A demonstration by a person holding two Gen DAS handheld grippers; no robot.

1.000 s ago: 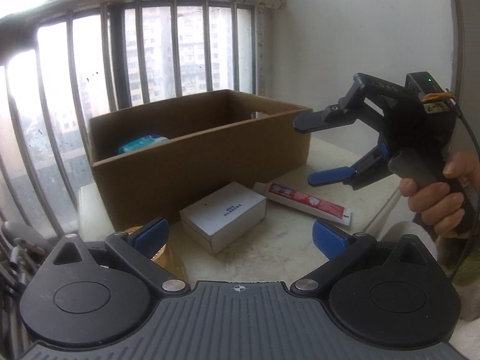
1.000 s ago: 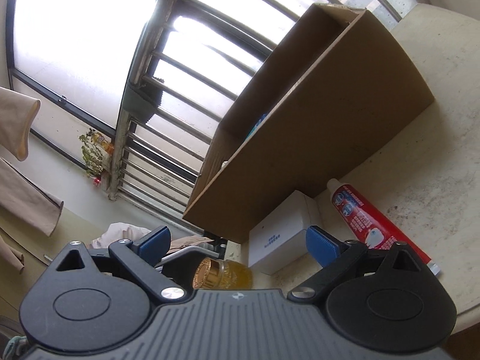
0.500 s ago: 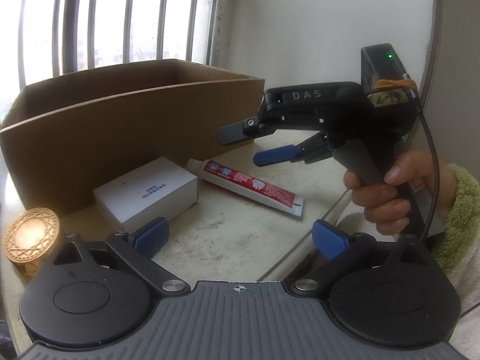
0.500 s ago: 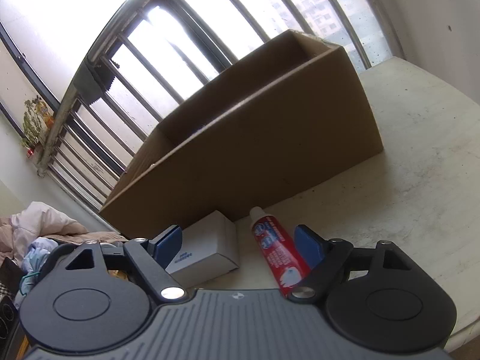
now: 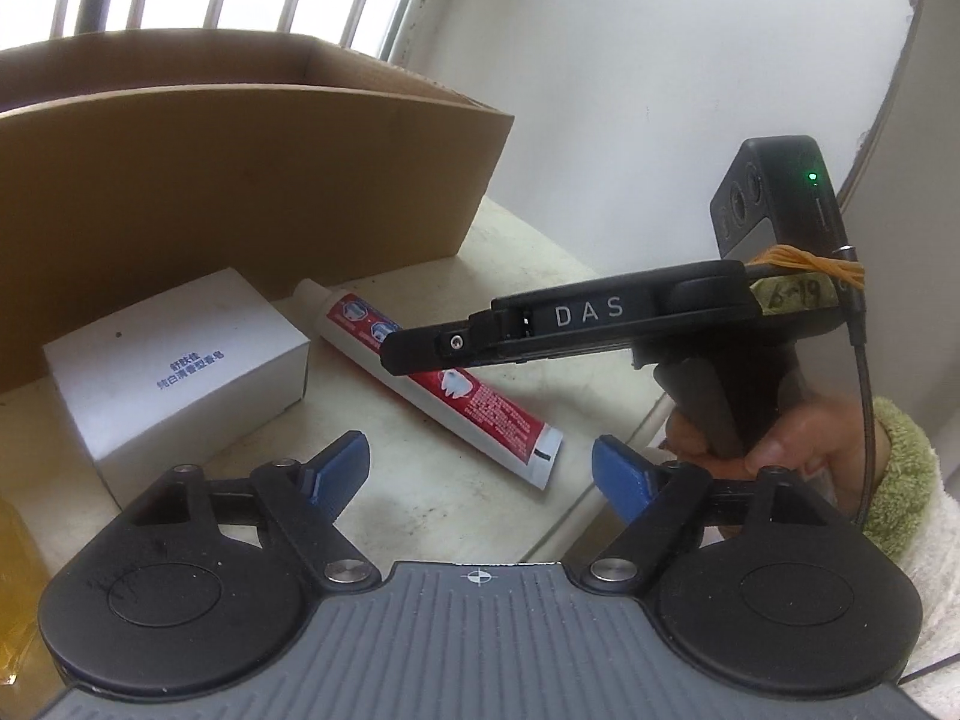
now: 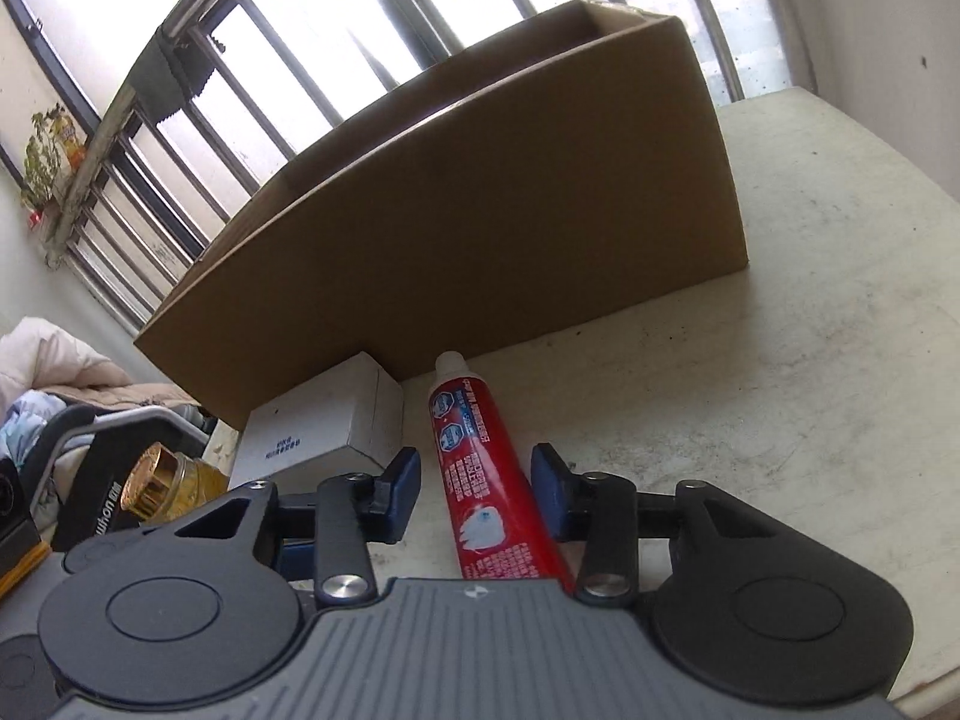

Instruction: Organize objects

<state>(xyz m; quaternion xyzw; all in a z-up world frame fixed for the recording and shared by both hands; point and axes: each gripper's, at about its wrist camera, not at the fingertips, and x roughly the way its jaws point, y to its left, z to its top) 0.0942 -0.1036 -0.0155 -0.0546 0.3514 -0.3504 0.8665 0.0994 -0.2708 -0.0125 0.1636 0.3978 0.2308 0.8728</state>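
A red and white toothpaste tube (image 6: 474, 456) lies on the pale table (image 6: 780, 360) in front of a brown cardboard box (image 6: 480, 240). My right gripper (image 6: 477, 489) straddles the tube's middle. Its jaws are closing, with a small gap still showing on the left side. In the left wrist view the right gripper's upper finger (image 5: 456, 348) crosses over the tube (image 5: 498, 414). My left gripper (image 5: 480, 474) hovers near the tube's crimped end with its jaws closing on nothing. A white carton (image 5: 180, 360) sits left of the tube.
A jar with a gold lid (image 6: 150, 474) stands left of the white carton (image 6: 324, 420). A hand (image 5: 798, 438) in a fuzzy green sleeve holds the right gripper's handle by the table's edge (image 5: 600, 480). Barred windows rise behind the cardboard box (image 5: 240, 180). Clothes (image 6: 48, 372) pile up at far left.
The right gripper has rolled level, come down over the toothpaste tube and narrowed its jaws around it. The left gripper has moved closer and lower, and its jaws have narrowed.
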